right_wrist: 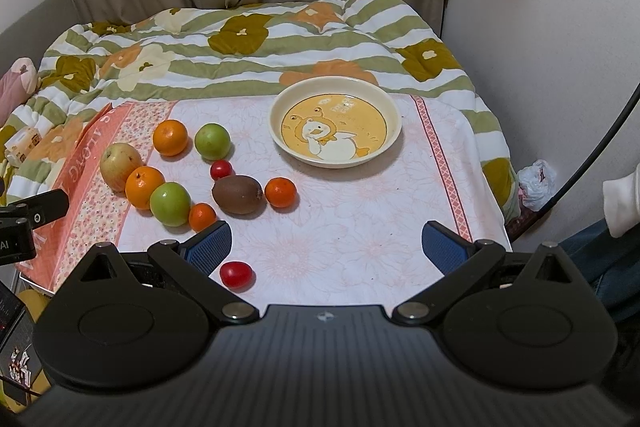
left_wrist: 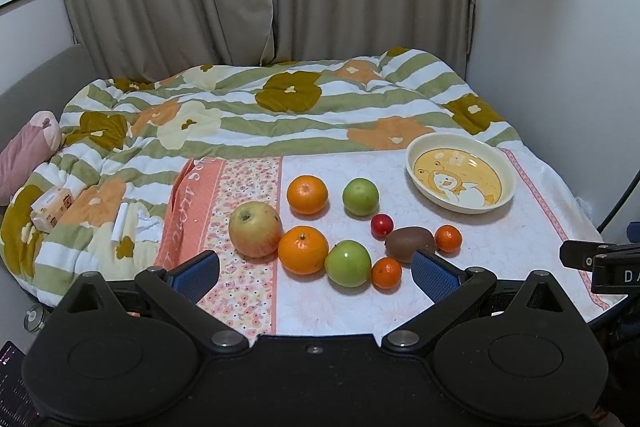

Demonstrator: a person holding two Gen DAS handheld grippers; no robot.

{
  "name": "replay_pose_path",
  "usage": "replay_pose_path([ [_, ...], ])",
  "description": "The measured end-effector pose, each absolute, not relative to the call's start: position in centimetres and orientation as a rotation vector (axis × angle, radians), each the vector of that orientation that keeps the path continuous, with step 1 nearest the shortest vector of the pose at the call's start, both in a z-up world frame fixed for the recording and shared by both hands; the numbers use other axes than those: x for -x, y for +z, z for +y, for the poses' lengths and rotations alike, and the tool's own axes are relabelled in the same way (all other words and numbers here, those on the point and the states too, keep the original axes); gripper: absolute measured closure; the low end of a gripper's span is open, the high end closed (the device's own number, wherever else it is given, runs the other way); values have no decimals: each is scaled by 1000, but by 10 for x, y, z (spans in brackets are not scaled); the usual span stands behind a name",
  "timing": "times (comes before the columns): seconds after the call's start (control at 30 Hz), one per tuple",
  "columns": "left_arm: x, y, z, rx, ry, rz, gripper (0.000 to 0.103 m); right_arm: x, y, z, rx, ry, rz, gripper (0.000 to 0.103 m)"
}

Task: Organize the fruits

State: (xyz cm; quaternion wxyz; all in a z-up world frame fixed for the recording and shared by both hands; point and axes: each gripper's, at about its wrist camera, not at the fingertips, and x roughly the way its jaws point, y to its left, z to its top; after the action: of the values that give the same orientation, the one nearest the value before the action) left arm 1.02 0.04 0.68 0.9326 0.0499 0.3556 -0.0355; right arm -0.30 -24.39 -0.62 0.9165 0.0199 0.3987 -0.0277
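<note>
Blue-padded left hand-held gripper [left_wrist: 316,269] and right hand-held gripper [right_wrist: 327,247] both gape, holding nothing.

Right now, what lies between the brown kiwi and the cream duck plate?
Nothing: bare white floral cloth separates brown kiwi from cream duck plate, clearest in the right wrist view.

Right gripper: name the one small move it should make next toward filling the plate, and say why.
Probably ease the right gripper down and left onto the near red tomato. Its jaws stand open and hold nothing, that tomato lies apart from the other fruit just beside the left finger, and the plate is empty. The left gripper sits open over the cluster.
</note>
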Motion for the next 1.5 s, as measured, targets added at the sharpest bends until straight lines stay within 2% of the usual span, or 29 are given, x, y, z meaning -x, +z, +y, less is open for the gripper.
replay_pose_path([
  [1.07, -12, 10, -2, -102, -66, 726, 0, -3, -5, -245, -48, -48, 827, 0],
  [1.3, -18, 14, 8, -126, -19, 701, 0, -19, -6, -247, -50, 57, 823, 0],
  [1.5, -42, -4, 39, -159, -46, 704, 0, -42, -16, -232, -8, 146, 771, 0],
])
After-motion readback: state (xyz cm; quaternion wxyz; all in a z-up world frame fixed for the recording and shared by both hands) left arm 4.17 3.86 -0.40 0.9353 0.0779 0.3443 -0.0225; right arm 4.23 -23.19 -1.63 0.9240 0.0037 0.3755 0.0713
